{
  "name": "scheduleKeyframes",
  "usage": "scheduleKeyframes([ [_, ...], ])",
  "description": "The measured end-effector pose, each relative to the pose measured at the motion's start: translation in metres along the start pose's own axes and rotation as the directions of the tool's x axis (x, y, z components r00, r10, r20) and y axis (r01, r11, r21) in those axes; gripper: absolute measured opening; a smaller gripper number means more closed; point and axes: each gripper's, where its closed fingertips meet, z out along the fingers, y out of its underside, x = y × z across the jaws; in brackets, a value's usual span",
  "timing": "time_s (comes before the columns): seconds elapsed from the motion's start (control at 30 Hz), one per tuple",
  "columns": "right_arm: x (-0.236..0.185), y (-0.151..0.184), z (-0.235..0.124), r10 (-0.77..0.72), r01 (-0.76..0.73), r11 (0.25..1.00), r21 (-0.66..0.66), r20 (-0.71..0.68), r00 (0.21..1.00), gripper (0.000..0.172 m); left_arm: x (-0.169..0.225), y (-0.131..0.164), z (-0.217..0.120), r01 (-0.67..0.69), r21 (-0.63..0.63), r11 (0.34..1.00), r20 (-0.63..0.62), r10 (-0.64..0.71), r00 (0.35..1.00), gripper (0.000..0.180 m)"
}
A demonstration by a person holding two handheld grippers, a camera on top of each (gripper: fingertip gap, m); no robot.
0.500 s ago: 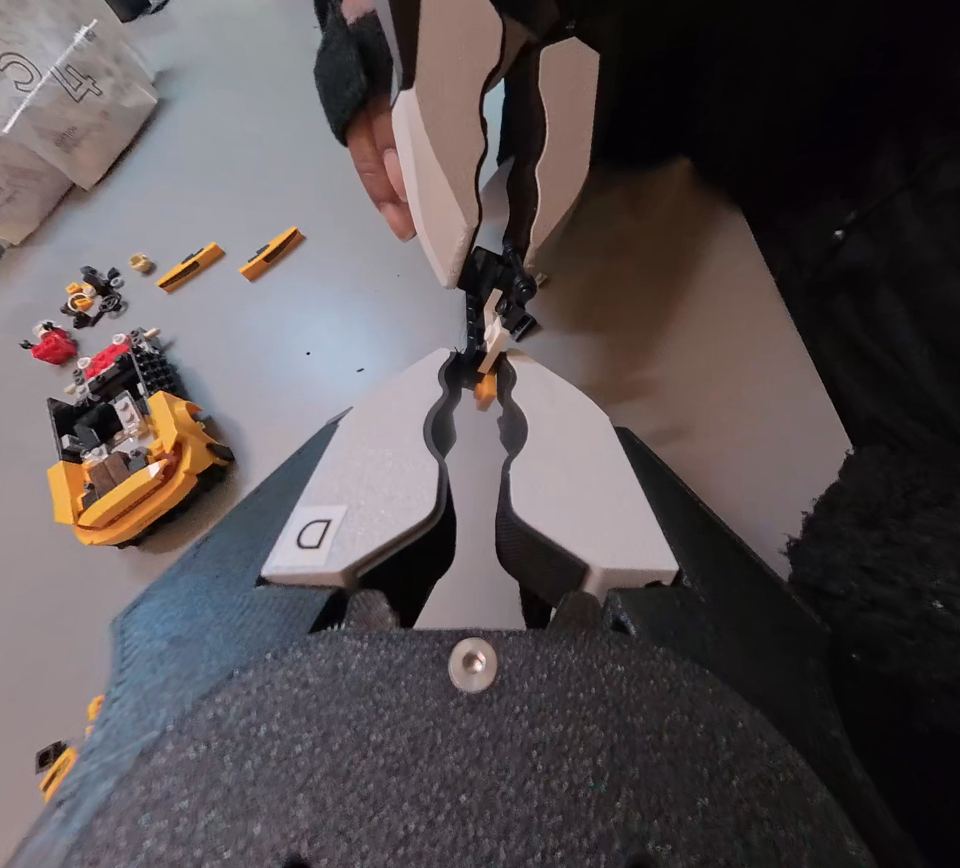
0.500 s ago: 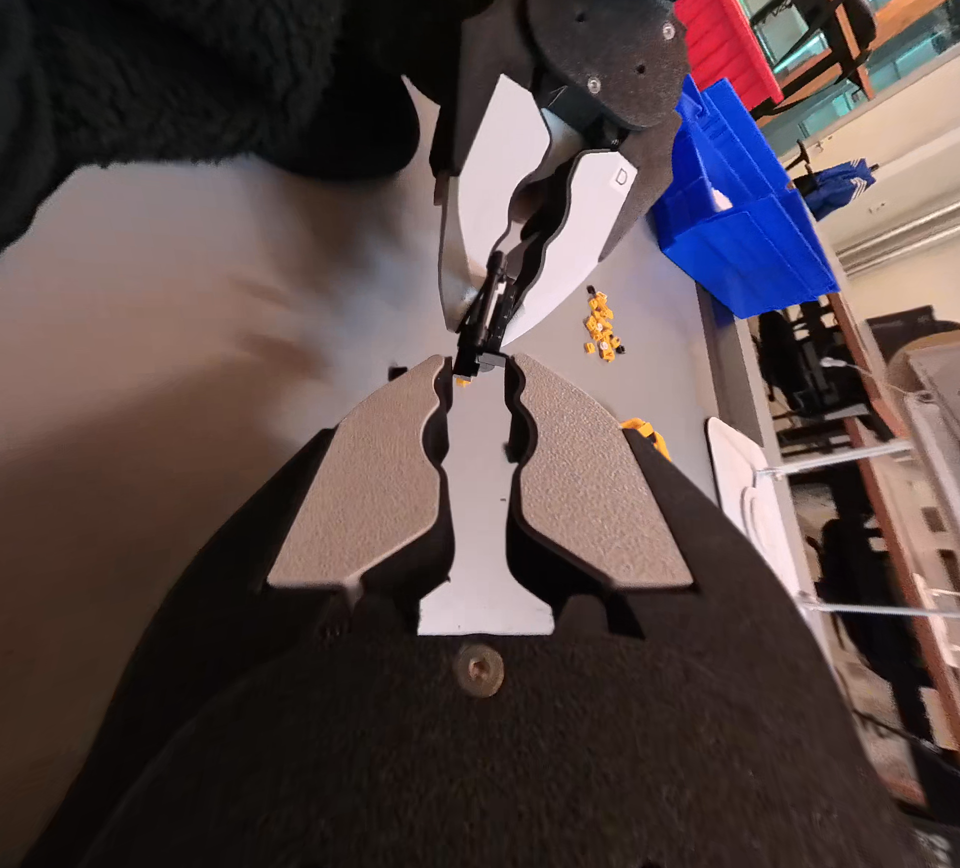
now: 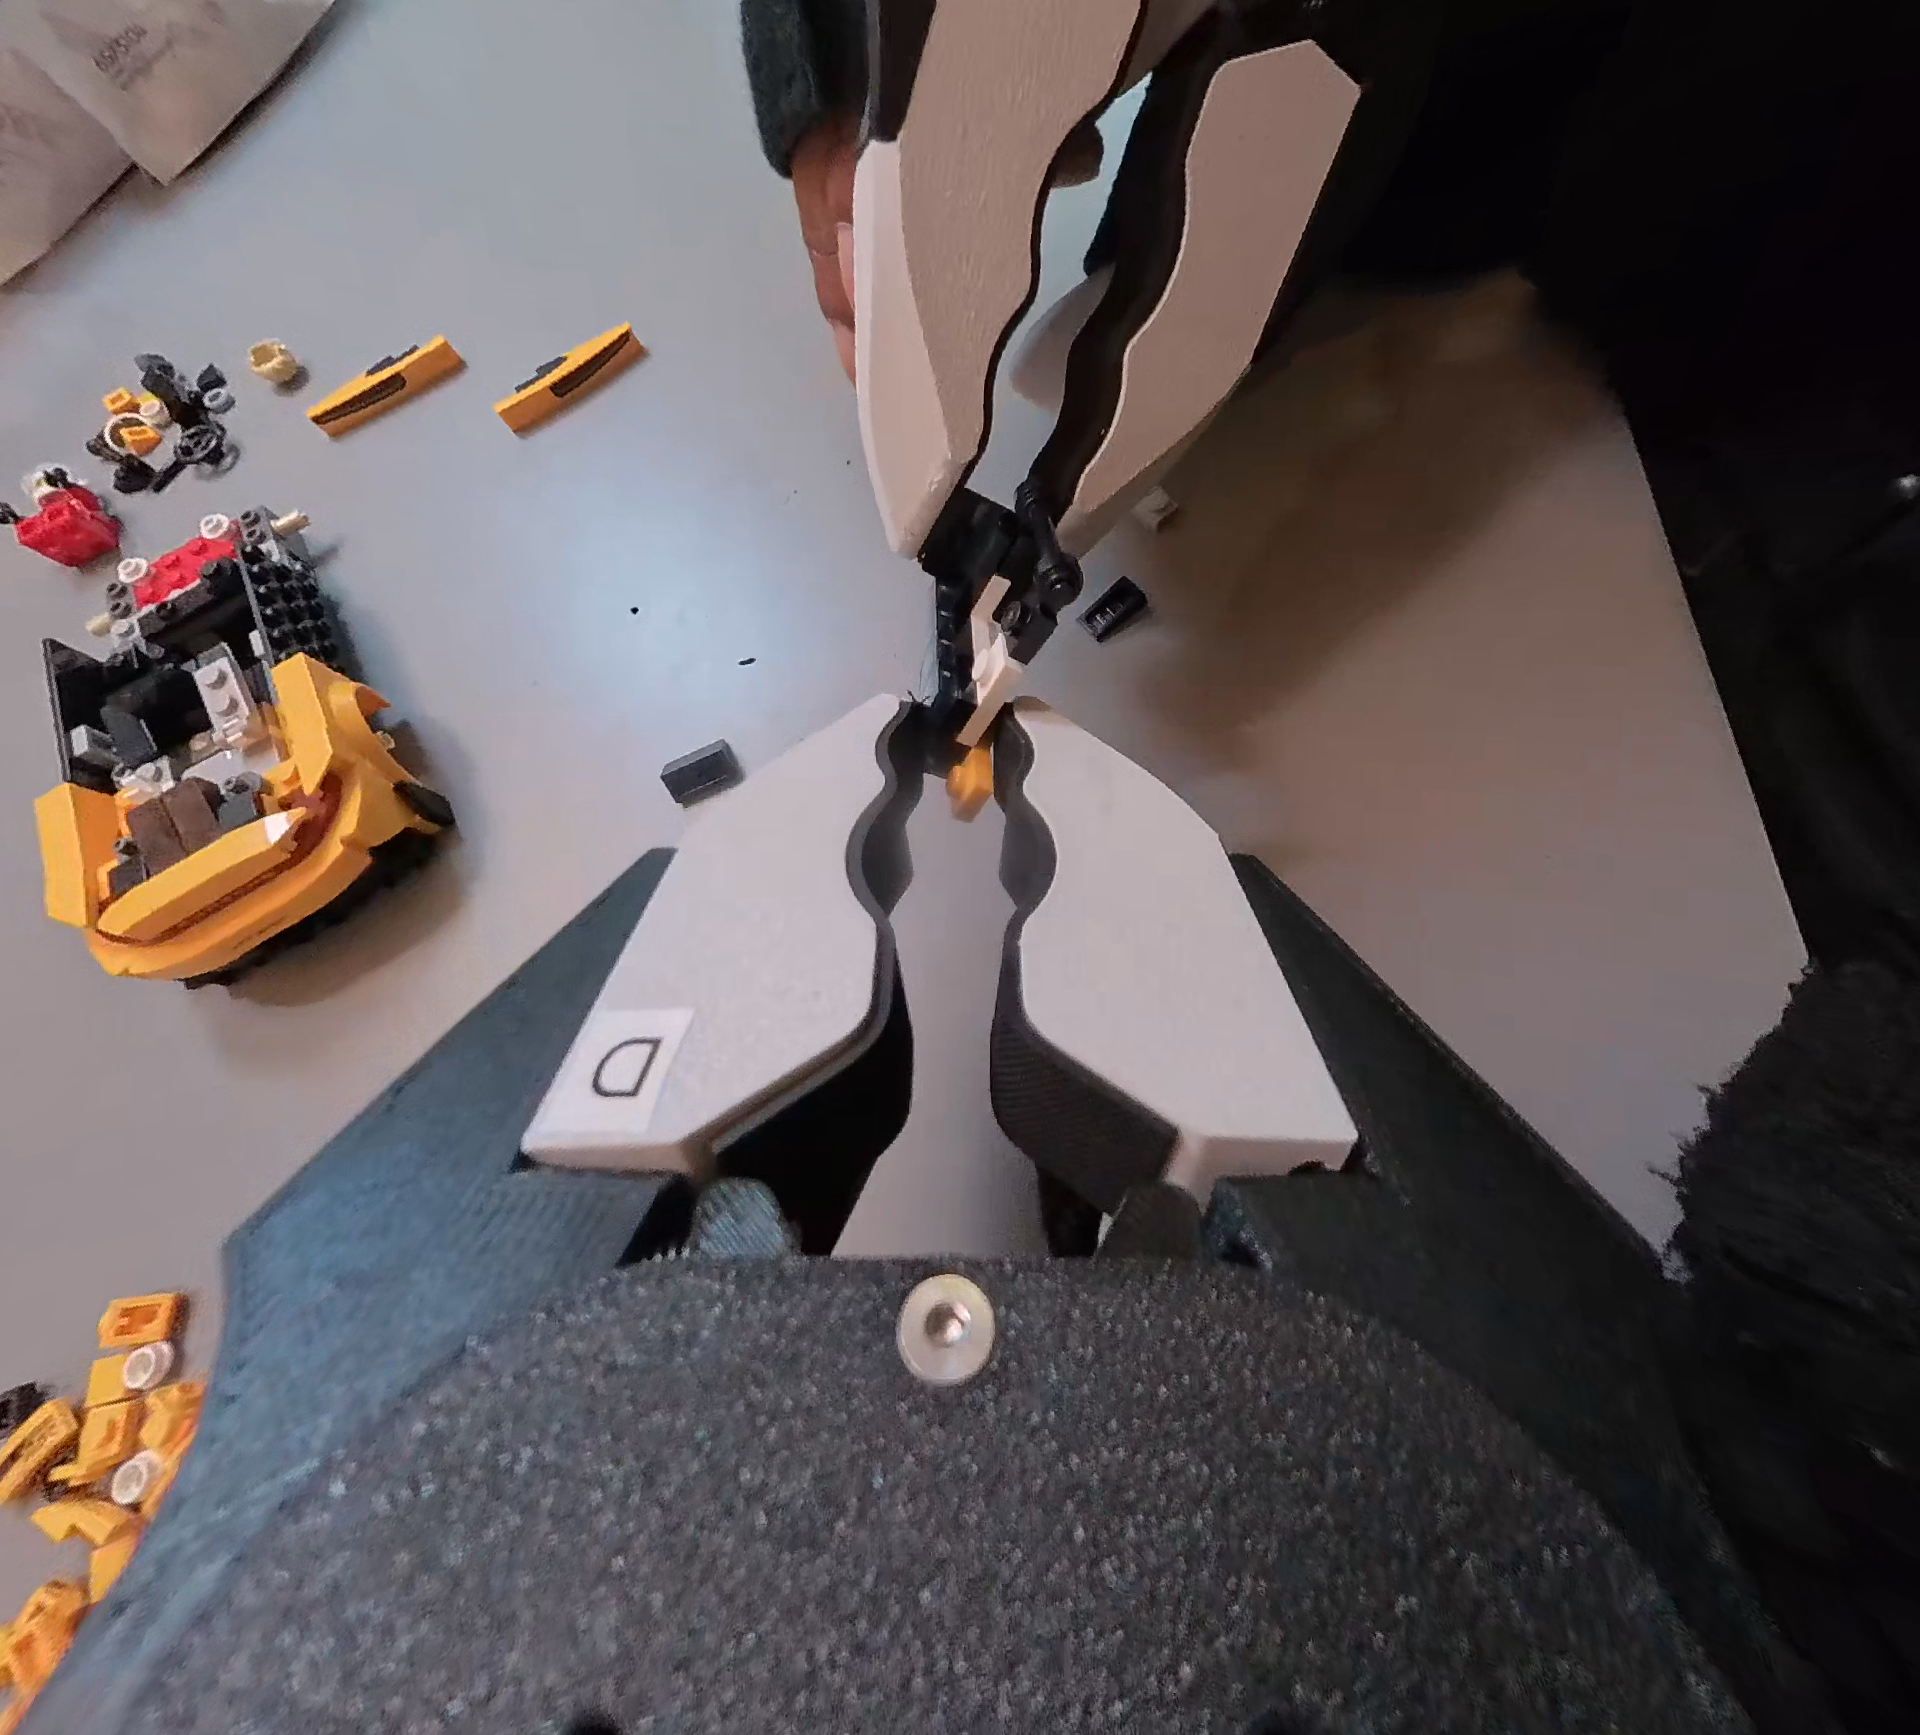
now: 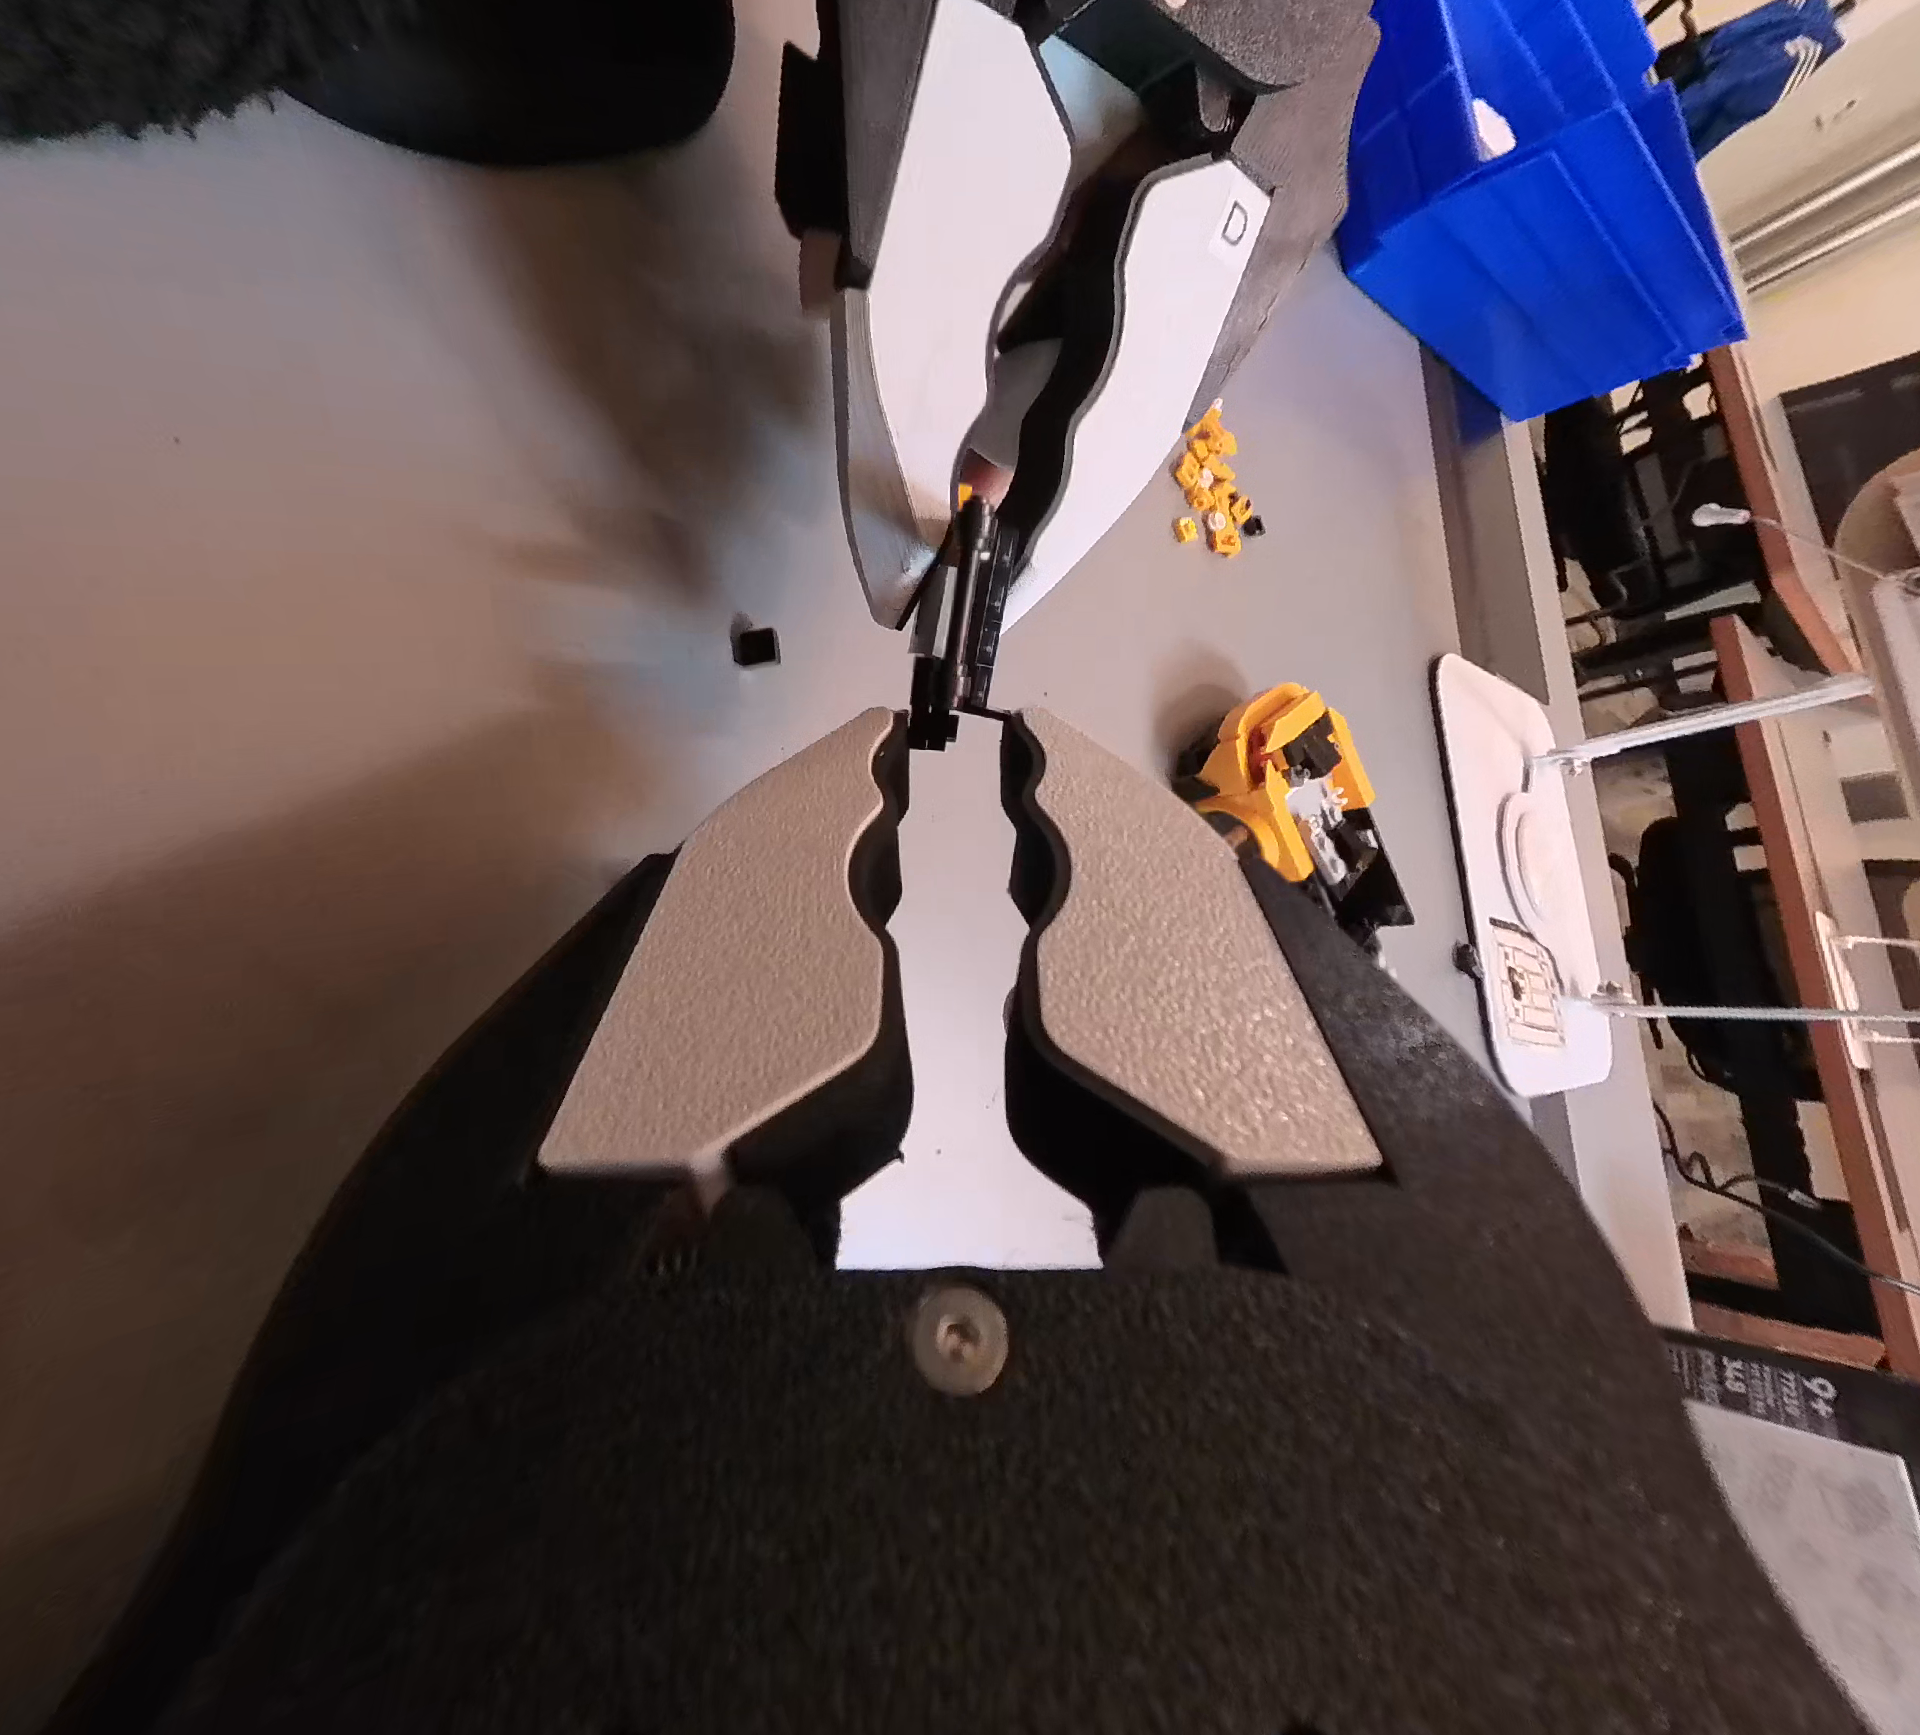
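Observation:
A small brick assembly of black, white and orange parts hangs above the grey table, held between both grippers. My left gripper is shut on its near end, where an orange piece sits between the pads. My right gripper comes in from above and is shut on the black far end. In the right wrist view the right gripper pinches the black end of the assembly, and the left gripper grips it from beyond.
A half-built yellow and black brick car lies on the left. Near it are two orange strips, loose yellow pieces and small black bricks. White paper bags lie far left. Blue bins and a white tray stand by the table's edge. The tips of both grippers are at nearly the same place.
Both grippers have shifted slightly over the table with the assembly still held between them. The right gripper's fingers stand a little closer together than before.

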Motion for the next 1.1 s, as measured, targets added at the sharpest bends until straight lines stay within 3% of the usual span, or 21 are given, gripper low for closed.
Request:
scheduleKeyframes([
  [0.3, -0.01, 0.008, 0.004, 0.009, -0.005, 0.999, -0.049, 0.07, 0.997, 0.017, 0.008, 0.01, 0.009, 0.097, -0.038, 0.995, -0.098, -0.1, 0.99, 0.013],
  [0.57, -0.021, 0.002, 0.008, -0.193, 0.193, 0.981, 0.004, 0.046, 0.98, 0.021, 0.018, 0.018, 0.01, 0.087, -0.09, 0.992, -0.181, -0.103, 0.978, 0.013],
  [1.1, -0.009, 0.022, 0.015, 0.096, -0.088, 0.987, -0.138, 0.052, 0.994, 0.017, 0.002, 0.02, 0.015, 0.145, -0.115, 0.983, -0.044, -0.151, 0.988, 0.013],
])
